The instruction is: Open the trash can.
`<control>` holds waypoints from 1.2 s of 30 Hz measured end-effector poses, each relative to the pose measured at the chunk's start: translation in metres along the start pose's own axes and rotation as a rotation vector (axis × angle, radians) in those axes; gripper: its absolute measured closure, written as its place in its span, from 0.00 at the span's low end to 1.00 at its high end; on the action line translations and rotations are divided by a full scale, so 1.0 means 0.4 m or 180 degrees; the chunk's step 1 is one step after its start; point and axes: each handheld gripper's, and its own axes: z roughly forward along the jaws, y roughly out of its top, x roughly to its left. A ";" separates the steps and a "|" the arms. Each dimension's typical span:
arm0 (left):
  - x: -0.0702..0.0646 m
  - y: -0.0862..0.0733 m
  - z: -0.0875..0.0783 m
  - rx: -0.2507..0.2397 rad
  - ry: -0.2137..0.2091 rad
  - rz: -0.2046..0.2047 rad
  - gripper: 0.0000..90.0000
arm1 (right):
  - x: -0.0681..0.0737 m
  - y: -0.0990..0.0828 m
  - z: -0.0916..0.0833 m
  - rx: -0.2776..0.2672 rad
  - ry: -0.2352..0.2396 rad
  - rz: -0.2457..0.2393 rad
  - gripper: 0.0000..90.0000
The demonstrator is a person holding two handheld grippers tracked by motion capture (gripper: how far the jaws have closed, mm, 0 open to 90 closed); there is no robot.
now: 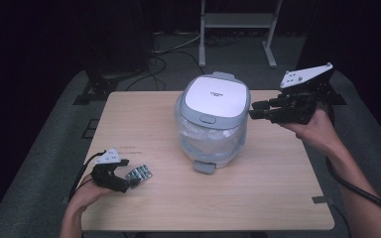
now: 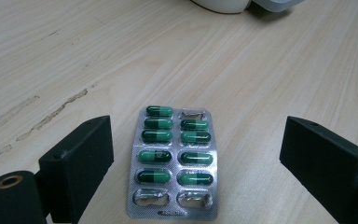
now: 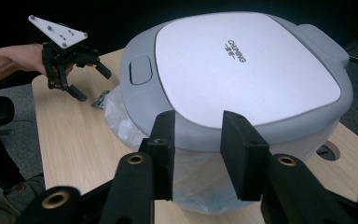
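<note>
Two black jaws of the left gripper (image 2: 196,158) stand wide apart, one at each side of a pill sheet (image 2: 174,163). The sheet lies flat on the wooden table (image 2: 261,70) in the gap between them, and neither jaw touches it. It sits nearer the jaw at 9 o'clock than the one at 3 o'clock.

The pill sheet is silver foil with two rows of green pills. Most pockets are full. Two pockets at its 6 o'clock end are torn open, and one at the top of the right row is too.

In the high view, the pill sheet (image 1: 139,173) is near the table's 8 o'clock corner, just past the left gripper (image 1: 129,178) that a hand (image 1: 87,196) holds low over the table.

The right gripper (image 1: 255,110) is held up in the air at 3 o'clock from a small bin (image 1: 213,124) with a white and grey lid. The bin has a clear bag inside. In the right gripper view, this gripper's jaws are a little apart with nothing between them, and they point at the bin's lid (image 3: 242,65).
</note>
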 end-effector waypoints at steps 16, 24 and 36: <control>0.005 -0.004 -0.012 -0.0024 0.0009 -0.0033 0.10 | 0.014 0.074 0.055 0.0083 0.0094 -0.0154 0.86; 0.005 -0.006 -0.012 -0.0013 0.0003 -0.0037 0.10 | 0.029 0.091 0.093 0.0130 0.0184 -0.0223 0.89; 0.006 -0.008 -0.014 -0.0017 0.0001 -0.0048 0.10 | 0.052 0.112 0.149 0.0163 0.0336 -0.0301 0.89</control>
